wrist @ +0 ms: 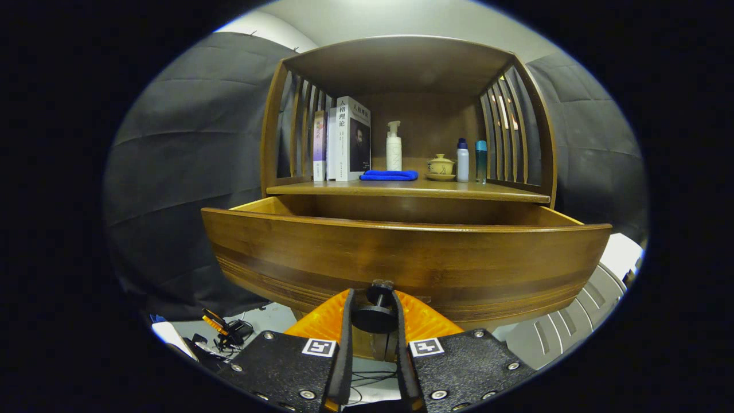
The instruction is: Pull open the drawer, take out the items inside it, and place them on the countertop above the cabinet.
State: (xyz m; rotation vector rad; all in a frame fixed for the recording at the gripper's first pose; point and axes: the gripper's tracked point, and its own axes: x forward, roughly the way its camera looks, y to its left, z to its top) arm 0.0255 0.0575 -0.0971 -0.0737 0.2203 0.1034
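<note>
Hand-held gripper point(373, 312) clamped on drawer knob point(375, 310) at 12 o'clock, drawer point(401, 258) pulled out twd it, contents prob. hidden behind front panel.

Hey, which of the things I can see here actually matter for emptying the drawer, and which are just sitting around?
For the job:
- drawer, pulled open
- knob, between the fingers of the tool, which are closed on it
- countertop

Just lying about:
- books
- pump bottle
- blue cloth
- teacup
- two small bottles
</note>
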